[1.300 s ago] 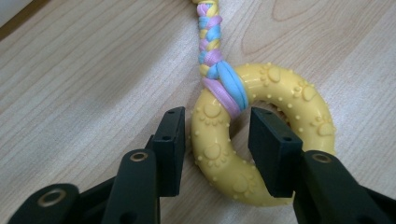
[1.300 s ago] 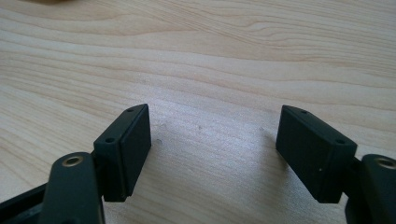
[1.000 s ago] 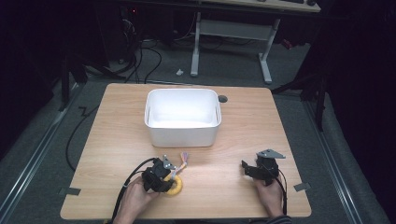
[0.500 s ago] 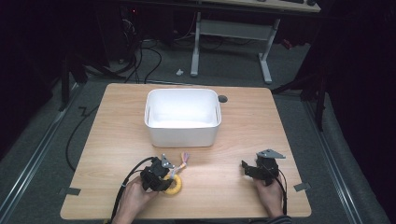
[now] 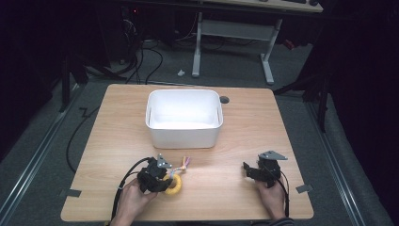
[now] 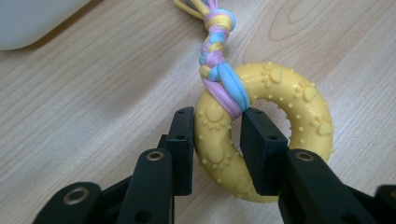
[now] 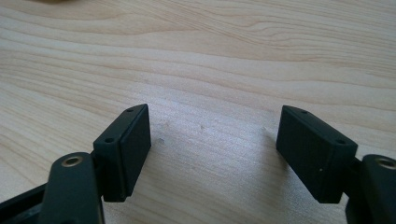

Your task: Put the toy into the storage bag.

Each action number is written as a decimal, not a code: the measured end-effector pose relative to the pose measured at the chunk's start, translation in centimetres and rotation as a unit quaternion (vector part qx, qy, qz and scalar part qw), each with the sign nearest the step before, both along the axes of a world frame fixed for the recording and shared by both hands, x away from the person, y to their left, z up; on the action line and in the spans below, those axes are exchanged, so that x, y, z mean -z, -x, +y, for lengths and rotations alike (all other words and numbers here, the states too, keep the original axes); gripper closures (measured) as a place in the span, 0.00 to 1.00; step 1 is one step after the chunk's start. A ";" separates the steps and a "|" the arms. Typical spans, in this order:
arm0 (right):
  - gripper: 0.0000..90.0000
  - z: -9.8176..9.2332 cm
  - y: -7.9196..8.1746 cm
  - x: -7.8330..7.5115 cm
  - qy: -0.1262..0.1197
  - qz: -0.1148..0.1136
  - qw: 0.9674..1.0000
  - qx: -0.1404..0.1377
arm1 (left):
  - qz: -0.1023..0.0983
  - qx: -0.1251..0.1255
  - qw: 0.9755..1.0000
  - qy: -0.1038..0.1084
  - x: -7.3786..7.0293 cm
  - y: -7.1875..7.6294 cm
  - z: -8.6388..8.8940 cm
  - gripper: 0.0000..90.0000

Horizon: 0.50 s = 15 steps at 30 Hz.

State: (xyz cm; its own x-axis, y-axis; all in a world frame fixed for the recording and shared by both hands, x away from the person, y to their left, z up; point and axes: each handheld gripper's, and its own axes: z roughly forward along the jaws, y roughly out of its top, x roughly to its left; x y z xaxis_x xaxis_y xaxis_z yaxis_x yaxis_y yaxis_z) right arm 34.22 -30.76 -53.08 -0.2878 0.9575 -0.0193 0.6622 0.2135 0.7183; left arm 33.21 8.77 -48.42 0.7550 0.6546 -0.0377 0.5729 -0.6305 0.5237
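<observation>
Here the wooden table [image 5: 117,136] carries a white bin [image 5: 184,117] at its centre. Nearer the person than the bin, to its left, the left gripper [image 6: 217,135] is clamped on the yellow ring toy [image 6: 280,102] — one pad outside the ring, one in its hole. The ring's braided rope [image 6: 217,51] points toward the bin. Right of the ring, the right gripper [image 7: 212,149] rests with jaws apart — bare wood between them.

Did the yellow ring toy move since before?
No. The yellow ring toy lies where it was, just as near the white bin.
</observation>
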 end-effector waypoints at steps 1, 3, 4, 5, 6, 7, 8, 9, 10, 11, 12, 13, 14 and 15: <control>0.29 0.0 0.0 0.0 0.000 0.000 1.000 0.000 | -0.001 0.000 1.000 0.001 -0.1 0.0 0.1 0.73; 0.29 0.0 0.0 0.0 0.000 0.000 1.000 0.000 | -0.004 -0.002 1.000 0.004 -0.4 0.1 0.2 0.74; 0.29 0.0 0.0 0.0 0.000 0.000 1.000 0.000 | -0.007 -0.003 1.000 0.005 -0.6 0.1 0.3 0.74; 0.29 0.0 0.0 0.0 0.000 0.000 1.000 0.000 | -0.006 -0.003 1.000 0.006 -0.9 0.1 0.3 0.74; 0.29 0.0 0.0 0.0 0.000 0.000 1.000 0.000 | -0.006 -0.004 1.000 0.007 -1.0 0.2 0.4 0.74; 0.29 0.0 0.0 0.0 0.000 0.000 1.000 0.000 | -0.009 -0.005 1.000 0.008 -1.1 0.2 0.4 0.74; 0.29 0.0 0.0 0.0 0.000 0.000 1.000 0.000 | -0.010 -0.004 1.000 0.009 -1.3 0.2 0.5 0.74; 0.29 0.0 0.0 0.0 0.000 0.000 1.000 0.000 | -0.010 -0.005 1.000 0.010 -1.4 0.3 0.5 0.74; 0.29 0.0 0.0 0.0 0.000 0.000 1.000 0.000 | -0.012 -0.006 1.000 0.010 -1.5 0.3 0.6 0.74; 0.29 0.0 0.0 0.0 0.000 0.000 1.000 0.000 | -0.014 -0.007 1.000 0.011 -1.7 0.3 0.7 0.74; 0.29 0.0 0.0 0.0 0.000 0.000 1.000 0.000 | -0.014 -0.006 1.000 0.012 -1.9 0.3 0.8 0.74; 0.29 0.0 0.0 0.0 0.000 0.000 1.000 0.000 | -0.014 -0.006 1.000 0.014 -1.9 0.4 0.8 0.74; 0.29 0.0 0.0 0.0 0.000 0.000 1.000 0.000 | -0.015 -0.008 1.000 0.015 -2.2 0.4 0.9 0.74; 0.29 0.0 0.0 0.0 0.000 0.000 1.000 0.000 | -0.017 -0.008 1.000 0.015 -2.3 0.4 0.9 0.74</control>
